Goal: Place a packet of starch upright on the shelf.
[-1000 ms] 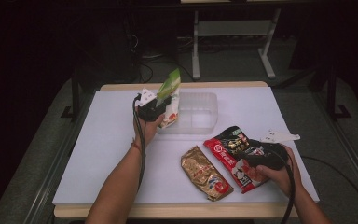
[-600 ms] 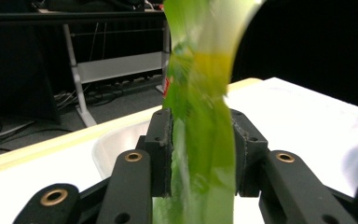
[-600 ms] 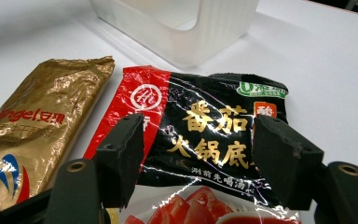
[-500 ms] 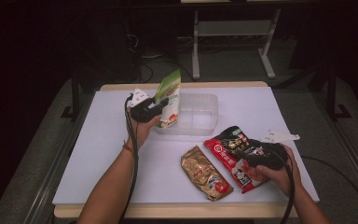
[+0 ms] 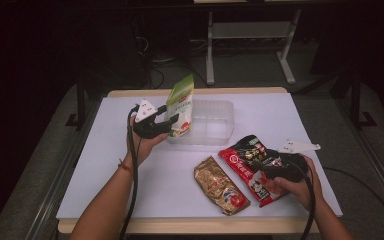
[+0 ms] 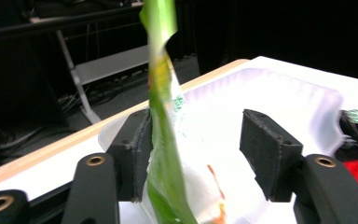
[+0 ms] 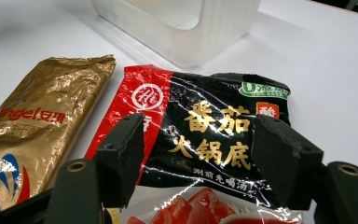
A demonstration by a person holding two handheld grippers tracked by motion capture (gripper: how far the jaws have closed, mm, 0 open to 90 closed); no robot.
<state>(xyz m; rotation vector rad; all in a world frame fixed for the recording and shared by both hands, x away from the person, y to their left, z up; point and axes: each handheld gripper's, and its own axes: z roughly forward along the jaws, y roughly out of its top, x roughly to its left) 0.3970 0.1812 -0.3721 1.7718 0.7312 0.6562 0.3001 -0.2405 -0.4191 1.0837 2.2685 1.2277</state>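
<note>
Standing apart, the jaws of the left gripper (image 6: 196, 163) have just been opening around the green-and-white pouch (image 6: 165, 140), which stays between them, leaning on the left pad while the right pad is clear: released, no longer pinched. That pouch (image 5: 180, 107) stands upright, long axis vertical, in the left end of the clear plastic bin (image 5: 215, 122) at the far middle of the table (image 5: 100, 185). Compared with a second ago, the left hand has drawn slightly back toward the left and the pouch stands on its own. Nearer and to the right, the right gripper (image 7: 209, 158) hovers wide apart over the red-and-black hotpot base packet (image 7: 205, 126), gripping nothing; its long axis runs near to far. Just left lies the gold yeast packet (image 7: 42, 112). The right hand is nearer both.
</note>
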